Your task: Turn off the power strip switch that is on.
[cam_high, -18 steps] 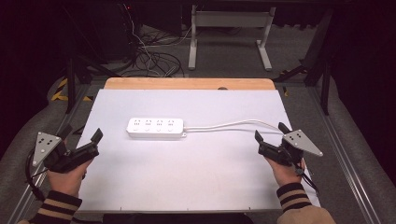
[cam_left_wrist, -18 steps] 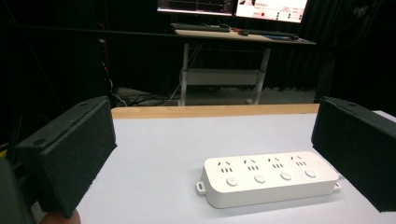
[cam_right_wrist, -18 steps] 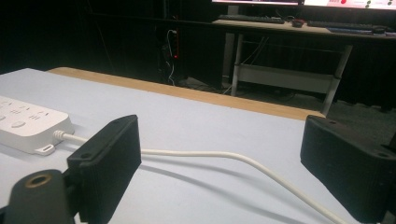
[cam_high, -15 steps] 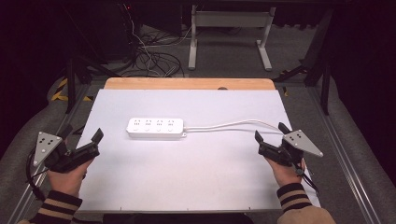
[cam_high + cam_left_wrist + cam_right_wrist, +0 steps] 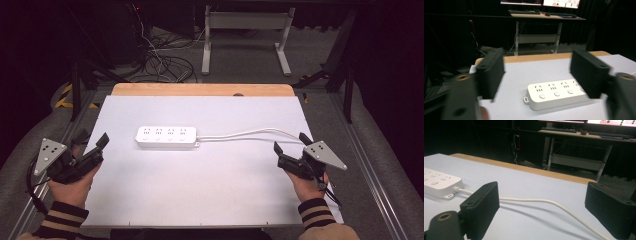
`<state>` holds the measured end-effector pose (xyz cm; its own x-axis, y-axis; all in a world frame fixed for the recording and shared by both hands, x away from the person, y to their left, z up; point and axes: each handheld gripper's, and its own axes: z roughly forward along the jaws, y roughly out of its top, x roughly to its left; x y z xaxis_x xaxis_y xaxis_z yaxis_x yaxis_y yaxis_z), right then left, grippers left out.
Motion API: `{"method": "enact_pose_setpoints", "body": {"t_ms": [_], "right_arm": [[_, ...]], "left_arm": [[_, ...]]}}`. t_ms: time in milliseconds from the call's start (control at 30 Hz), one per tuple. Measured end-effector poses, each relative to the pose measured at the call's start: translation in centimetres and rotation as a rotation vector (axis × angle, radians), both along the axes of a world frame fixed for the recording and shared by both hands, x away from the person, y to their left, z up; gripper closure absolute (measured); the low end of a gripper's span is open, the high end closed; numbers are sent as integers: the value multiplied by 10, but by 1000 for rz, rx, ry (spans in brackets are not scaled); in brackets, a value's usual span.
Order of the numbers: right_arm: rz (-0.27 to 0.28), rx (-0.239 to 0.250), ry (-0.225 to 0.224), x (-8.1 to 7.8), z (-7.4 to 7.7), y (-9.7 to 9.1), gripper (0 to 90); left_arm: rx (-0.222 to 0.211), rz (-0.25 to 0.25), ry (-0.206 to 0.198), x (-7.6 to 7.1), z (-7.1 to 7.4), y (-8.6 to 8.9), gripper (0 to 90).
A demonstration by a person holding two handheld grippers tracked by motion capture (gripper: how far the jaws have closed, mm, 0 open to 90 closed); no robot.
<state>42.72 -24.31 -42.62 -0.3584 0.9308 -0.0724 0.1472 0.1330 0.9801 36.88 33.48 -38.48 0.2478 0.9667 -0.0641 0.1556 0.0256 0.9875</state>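
Both the left gripper point(image 5: 92, 142) and right gripper point(image 5: 290, 144) hover with jaws wide and empty, so approach the strip point(image 5: 166, 137) squarely (cord point(image 5: 250, 134) probably trails off-table).

white power strip point(image 5: 166, 137), flat, mid-table — cord point(image 5: 250, 134) trailing right

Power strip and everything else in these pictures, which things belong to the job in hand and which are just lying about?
In the job:
white power strip
its white cord
left claw, open, empty
right claw, open, empty
white table

Lying about:
metal desk frame
tangled floor cables
far desk with keyboard
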Motion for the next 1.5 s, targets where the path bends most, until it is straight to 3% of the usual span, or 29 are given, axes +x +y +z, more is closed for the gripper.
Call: {"method": "enact_pose_setpoints", "body": {"t_ms": [67,100,133,233,567,733,967,1133,1167,1300,1500], "right_arm": [[-2,3,-2,0,0,-1,128],[-6,1,1,-1,0,-1,129],[-7,0,2,-2,0,-2,130],[-6,2,-1,-3,0,-3,130],[-5,3,1,-4,0,-4,131],[-11,-2,8,-3,0,-4,132],[-10,4,5,-3,0,-5,133],[-12,7,4,-3,1,-6,135],[-11,8,3,-3,1,-6,137],[-8,3,7,-3,1,-5,139],[-10,4,5,-2,1,-6,140]], "left_arm": [[1,4,-11,-1,3,0,444],[4,1,-29,-3,4,0,552],[10,5,-44,-4,4,0,720],[9,-12,-61,-5,6,-2,896],[52,-1,-31,1,8,-4,900],[41,3,-36,2,16,-5,900],[78,-35,-13,12,25,-10,900],[97,-104,1,24,34,-27,899],[100,-138,19,32,35,-35,899],[99,-171,50,44,34,-48,899],[165,-250,114,72,35,-90,899]]}}
